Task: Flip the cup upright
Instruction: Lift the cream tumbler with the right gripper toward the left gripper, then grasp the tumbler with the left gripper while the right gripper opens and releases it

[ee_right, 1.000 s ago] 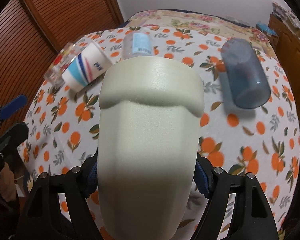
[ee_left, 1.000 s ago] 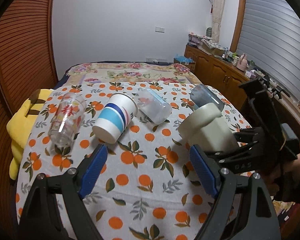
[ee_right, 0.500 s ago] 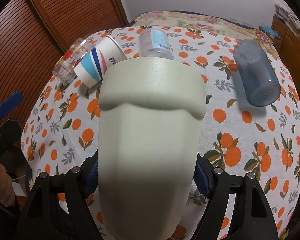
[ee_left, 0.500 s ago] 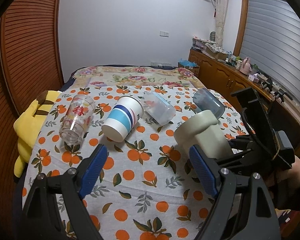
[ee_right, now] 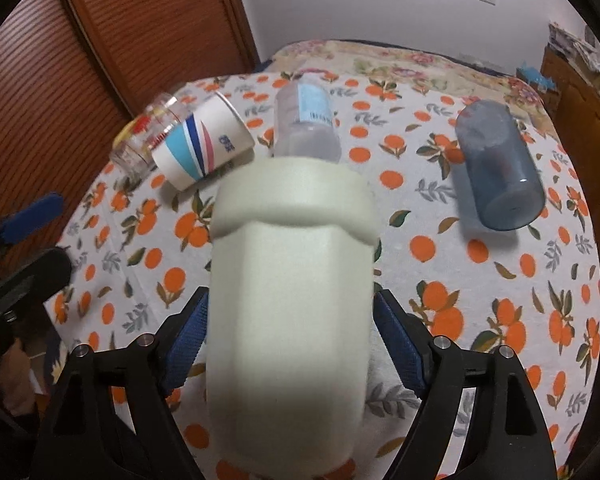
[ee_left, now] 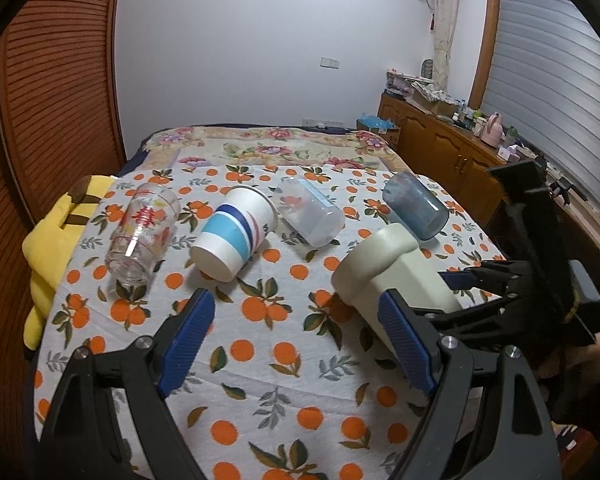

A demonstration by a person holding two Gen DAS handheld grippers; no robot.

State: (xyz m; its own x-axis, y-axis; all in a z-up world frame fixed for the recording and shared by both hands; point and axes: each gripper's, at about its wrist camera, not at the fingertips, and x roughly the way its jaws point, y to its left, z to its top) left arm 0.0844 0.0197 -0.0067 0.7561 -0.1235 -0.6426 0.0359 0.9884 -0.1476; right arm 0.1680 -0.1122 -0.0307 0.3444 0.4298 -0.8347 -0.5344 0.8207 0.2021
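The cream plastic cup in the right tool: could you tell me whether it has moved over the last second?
Yes. The cream plastic cup has tipped upward: its far end, previously below the clear labelled bottle, now overlaps that bottle's near end.

cream cup (ee_right: 292, 304) | matte, thick-rimmed | tilted | above tablecloth

Both grippers (ee_left: 296, 340) (ee_right: 292, 344) have black frames, ribbed blue pads, silver screws; possibly bare skin behind.

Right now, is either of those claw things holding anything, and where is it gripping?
The right gripper holds the cream cup, pads clamped on opposite sides of its body, below the thick rim band. The left gripper is open and empty.
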